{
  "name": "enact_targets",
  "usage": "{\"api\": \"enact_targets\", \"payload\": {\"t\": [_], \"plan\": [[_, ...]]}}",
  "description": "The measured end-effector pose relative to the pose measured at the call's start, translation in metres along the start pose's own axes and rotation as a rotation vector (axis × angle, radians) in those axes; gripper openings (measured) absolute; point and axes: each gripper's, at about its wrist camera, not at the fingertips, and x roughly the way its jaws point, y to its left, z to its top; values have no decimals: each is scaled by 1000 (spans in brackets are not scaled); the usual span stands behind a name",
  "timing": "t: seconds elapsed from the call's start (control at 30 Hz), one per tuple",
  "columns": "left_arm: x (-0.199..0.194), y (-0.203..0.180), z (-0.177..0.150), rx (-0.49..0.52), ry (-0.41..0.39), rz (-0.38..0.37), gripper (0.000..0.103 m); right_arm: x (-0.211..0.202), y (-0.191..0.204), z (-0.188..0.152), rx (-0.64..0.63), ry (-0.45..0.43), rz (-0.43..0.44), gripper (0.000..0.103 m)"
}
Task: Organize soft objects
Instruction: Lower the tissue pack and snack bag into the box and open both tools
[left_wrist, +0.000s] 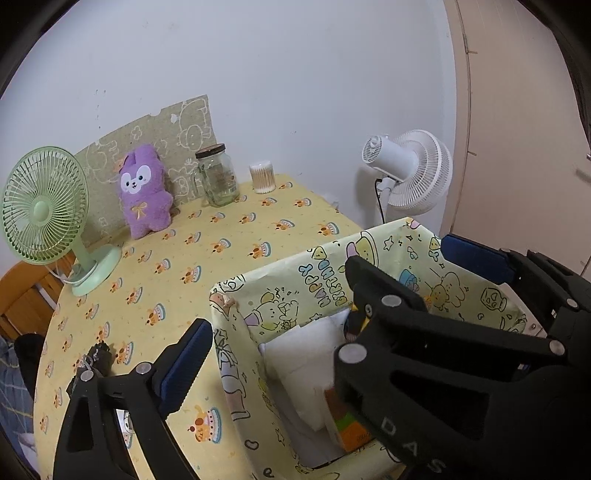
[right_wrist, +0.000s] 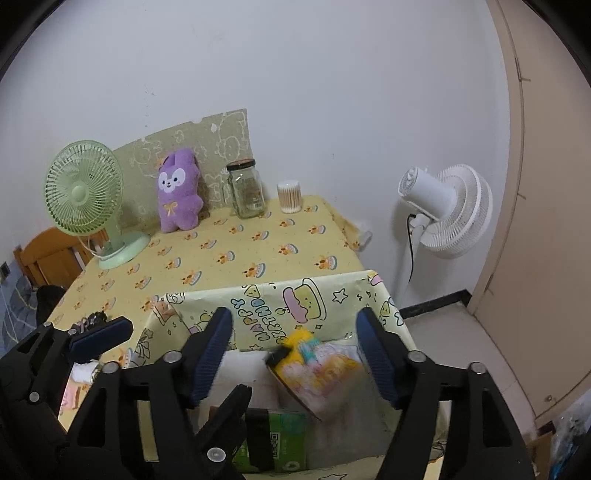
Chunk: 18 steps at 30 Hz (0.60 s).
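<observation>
A box wrapped in yellow cartoon paper (left_wrist: 325, 284) (right_wrist: 273, 306) stands at the table's near right corner. Inside lie white soft packs (left_wrist: 306, 358), a green and orange pack (right_wrist: 284, 439) and a yellow packet (right_wrist: 314, 365), blurred, between my right gripper's fingers. My right gripper (right_wrist: 295, 354) is open above the box. My left gripper (left_wrist: 325, 317) is open, one finger (left_wrist: 184, 365) over the table left of the box. A purple plush bunny (left_wrist: 144, 192) (right_wrist: 179, 192) leans on a board at the back.
A green desk fan (left_wrist: 48, 214) (right_wrist: 88, 199), a glass jar (left_wrist: 218, 175) (right_wrist: 245, 188) and a tub of cotton swabs (left_wrist: 263, 177) (right_wrist: 290, 195) stand at the back. A small black item (left_wrist: 99, 356) lies near the left finger. A white floor fan (right_wrist: 447, 210) stands right.
</observation>
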Motion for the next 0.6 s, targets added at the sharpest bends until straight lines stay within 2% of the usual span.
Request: {"api": "enact_targets", "payload": {"t": [0.27,0.6], "plan": [[-17,4,0,-2,-36,0,96,-13,8,5,-8,-12,-36,85],[-46,15,-2,-15,-72,2,97,-39,24,8,-24,-34,-56,88]]}}
